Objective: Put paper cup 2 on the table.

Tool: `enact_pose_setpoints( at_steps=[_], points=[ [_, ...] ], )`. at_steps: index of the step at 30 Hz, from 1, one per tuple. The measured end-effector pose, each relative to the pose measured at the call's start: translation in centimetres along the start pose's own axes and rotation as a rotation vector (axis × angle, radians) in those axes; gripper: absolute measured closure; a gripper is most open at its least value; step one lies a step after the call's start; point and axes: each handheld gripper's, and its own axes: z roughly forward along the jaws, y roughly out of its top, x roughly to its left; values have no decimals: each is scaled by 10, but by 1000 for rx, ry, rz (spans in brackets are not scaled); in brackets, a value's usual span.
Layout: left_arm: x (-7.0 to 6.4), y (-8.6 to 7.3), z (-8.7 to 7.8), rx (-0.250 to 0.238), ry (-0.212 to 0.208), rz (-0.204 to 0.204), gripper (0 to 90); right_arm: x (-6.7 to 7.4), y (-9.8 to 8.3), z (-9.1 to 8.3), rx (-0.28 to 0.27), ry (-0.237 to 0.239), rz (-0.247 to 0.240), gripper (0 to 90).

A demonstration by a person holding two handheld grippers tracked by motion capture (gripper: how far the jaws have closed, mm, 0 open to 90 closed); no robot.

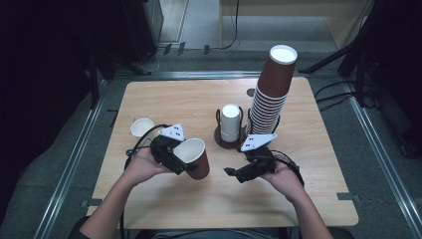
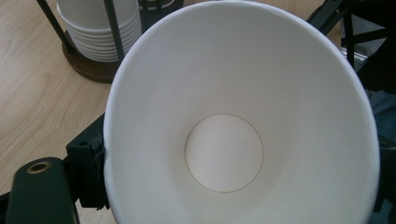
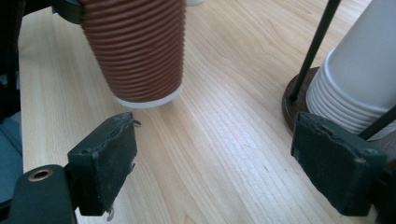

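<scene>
- From the high view I see the wooden table (image 1: 209, 99) lit evenly from above, while the room at the left and right edges falls into deep darkness.
- Shadows under my hands are soft and short.
- In the left gripper view the white inside of the cup (image 2: 243, 116) is very bright, almost glare, and slightly soft in focus.
- In the right gripper view the wood grain is sharp, and the black jaws near the lens are a little blurred.

- We see a brown, horizontally ribbed paper cup (image 3: 140, 51), white inside, between our left gripper's black jaws.
- Right of it, white stacked cups (image 3: 359, 88).
</scene>
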Motion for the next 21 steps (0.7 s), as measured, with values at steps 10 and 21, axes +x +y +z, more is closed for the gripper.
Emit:
enact_pose_setpoints(
  at_steps=[10, 21],
  points=[
    [1, -13, -11, 17, 31, -11, 117, -7, 0, -2, 0, 9, -5, 149],
    [4, -30, -31, 25, 45, -35, 114, -13, 2, 3, -8, -8, -5, 151]
  ],
)
